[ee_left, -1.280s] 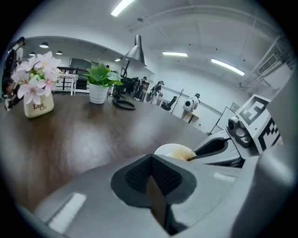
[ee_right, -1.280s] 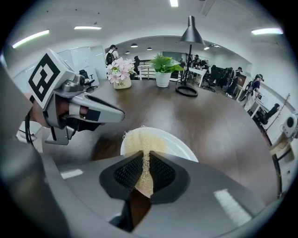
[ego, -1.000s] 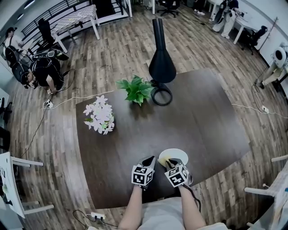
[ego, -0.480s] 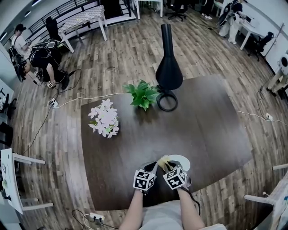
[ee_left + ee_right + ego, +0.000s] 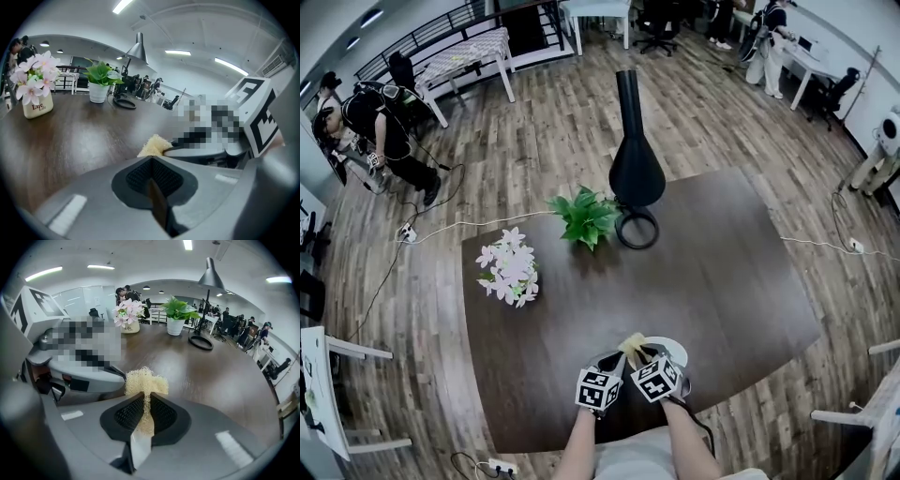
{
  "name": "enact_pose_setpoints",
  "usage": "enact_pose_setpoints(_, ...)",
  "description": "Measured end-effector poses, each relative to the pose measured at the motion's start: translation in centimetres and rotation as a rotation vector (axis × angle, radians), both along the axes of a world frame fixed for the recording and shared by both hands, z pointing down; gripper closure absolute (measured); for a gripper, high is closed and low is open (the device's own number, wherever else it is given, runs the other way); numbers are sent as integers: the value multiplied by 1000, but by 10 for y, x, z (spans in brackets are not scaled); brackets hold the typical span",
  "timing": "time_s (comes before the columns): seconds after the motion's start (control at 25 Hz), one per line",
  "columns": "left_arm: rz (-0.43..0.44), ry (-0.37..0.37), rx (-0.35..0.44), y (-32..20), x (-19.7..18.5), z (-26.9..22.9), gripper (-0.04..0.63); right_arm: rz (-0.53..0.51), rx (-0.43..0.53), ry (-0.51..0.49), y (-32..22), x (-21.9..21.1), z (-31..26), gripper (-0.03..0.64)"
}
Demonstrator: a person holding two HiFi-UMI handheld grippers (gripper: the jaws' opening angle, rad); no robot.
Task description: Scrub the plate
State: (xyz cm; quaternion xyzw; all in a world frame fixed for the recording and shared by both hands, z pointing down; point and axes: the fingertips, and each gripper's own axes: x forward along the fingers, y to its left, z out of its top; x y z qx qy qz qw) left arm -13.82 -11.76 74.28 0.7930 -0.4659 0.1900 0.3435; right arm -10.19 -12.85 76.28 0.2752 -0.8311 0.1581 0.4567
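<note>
Gripping a yellow sponge [image 5: 145, 380], right gripper [image 5: 146, 404] has its jaws pinched on it, at the left rim of the white plate [image 5: 675, 346] near the table's [image 5: 727, 272] front edge. Left gripper [image 5: 152, 177] is just beside, jaws together with nothing between. White pot [image 5: 98, 93] holds a green plant; cream pot [image 5: 37, 107] holds pink flowers.

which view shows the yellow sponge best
The right gripper view: the sponge sits at the centre, clamped between the right gripper's jaws. The left gripper view shows only a corner; the head view, a tiny yellow speck.
</note>
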Motion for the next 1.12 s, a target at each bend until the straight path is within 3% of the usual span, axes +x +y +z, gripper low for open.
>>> enact_pose_setpoints(0.36, 52, -9, 10, -7, 21, -2, 595, -10, 39, 57, -4, 8, 1, 554)
enact_pose_setpoints(1.12, 109, -3, -4, -5, 43, 3, 595, 177, 40, 44, -8, 64, 4, 554)
